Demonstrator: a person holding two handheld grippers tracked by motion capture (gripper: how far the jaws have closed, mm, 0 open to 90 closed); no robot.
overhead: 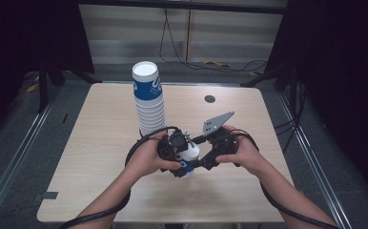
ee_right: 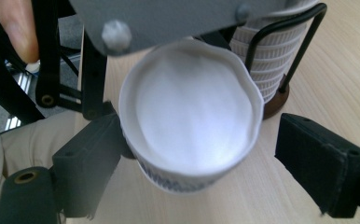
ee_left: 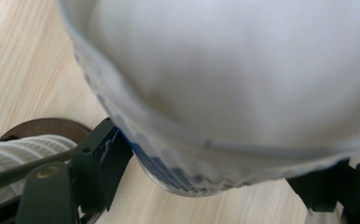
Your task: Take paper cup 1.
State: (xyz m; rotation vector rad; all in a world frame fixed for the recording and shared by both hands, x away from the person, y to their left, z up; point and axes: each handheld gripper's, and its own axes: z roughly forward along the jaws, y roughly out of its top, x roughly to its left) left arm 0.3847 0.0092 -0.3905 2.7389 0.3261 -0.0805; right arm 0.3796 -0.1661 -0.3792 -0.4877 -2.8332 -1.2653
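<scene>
A: Just in front of the tall stack of cups (overhead: pixel 149 100), on the person's side of it, a single paper cup (overhead: pixel 189 155) is held between the two hands above the table (overhead: pixel 101 191). Which tool has it?

B: The left gripper (overhead: pixel 178 160). Its jaws are drawn in nearly as far as they go, pinching the cup's wall; in the left gripper view the white mouth of the cup (ee_left: pixel 234 79) looms right over the jaws, with the rim squeezed out of round.

A: And the right gripper (overhead: pixel 209 160)?

B: Spread wide. In the right gripper view the cup (ee_right: pixel 192 116) sits between its jaws, the left-hand jaw touching or nearly touching the wall, the right-hand one well apart from it. So it straddles the cup without pressing.

A: How does the cup lie relative to the stack?

B: Near its base, a little to the right. Its long axis seems tilted, the mouth turned toward the right gripper's camera, the base away.

A: So the next move hinges on that?

B: I'd judge so: the right gripper is already lined up around the rim, so closing there would take the cup.
</scene>
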